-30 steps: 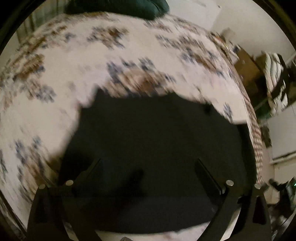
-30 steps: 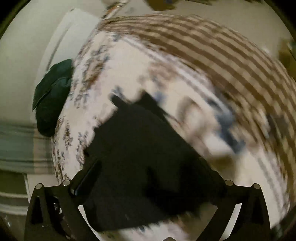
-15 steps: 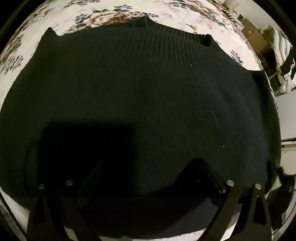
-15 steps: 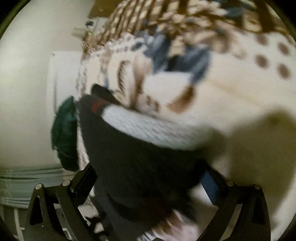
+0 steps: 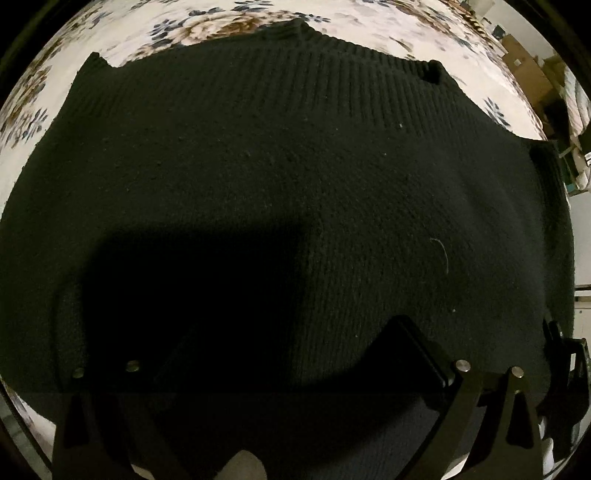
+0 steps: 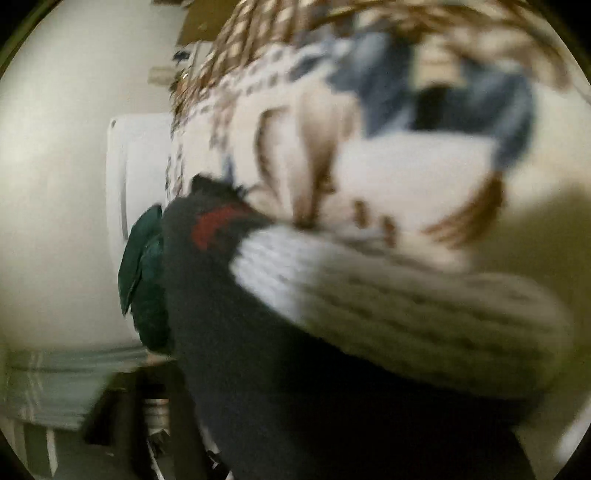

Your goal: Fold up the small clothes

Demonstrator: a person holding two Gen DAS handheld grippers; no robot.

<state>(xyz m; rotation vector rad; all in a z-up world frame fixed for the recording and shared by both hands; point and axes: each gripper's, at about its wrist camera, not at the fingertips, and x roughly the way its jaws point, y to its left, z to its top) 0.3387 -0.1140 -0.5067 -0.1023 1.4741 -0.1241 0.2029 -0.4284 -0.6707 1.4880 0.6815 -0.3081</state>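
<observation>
A black knitted garment (image 5: pixel 280 192) lies flat on the floral bedspread (image 5: pixel 229 22) and fills most of the left wrist view. My left gripper (image 5: pixel 295 369) hovers low over its near edge with the fingers (image 5: pixel 421 354) spread apart and nothing between them. In the right wrist view the same dark garment (image 6: pixel 295 387) is very close to the lens, with a white ribbed band (image 6: pixel 388 302) and a red patch (image 6: pixel 212 229). The cloth hides the right gripper's fingers, so their state cannot be seen.
A dark green pillow (image 6: pixel 144 273) lies at the far end of the bed by the white wall (image 6: pixel 55 184). Cardboard boxes (image 5: pixel 524 74) and clutter stand beyond the bed's right side. The bed's checked blanket (image 6: pixel 280 26) shows further off.
The left gripper dropped low over the black garment, then held nearly still. The right gripper moved in close to the garment's edge, and the cloth now covers its fingers.
</observation>
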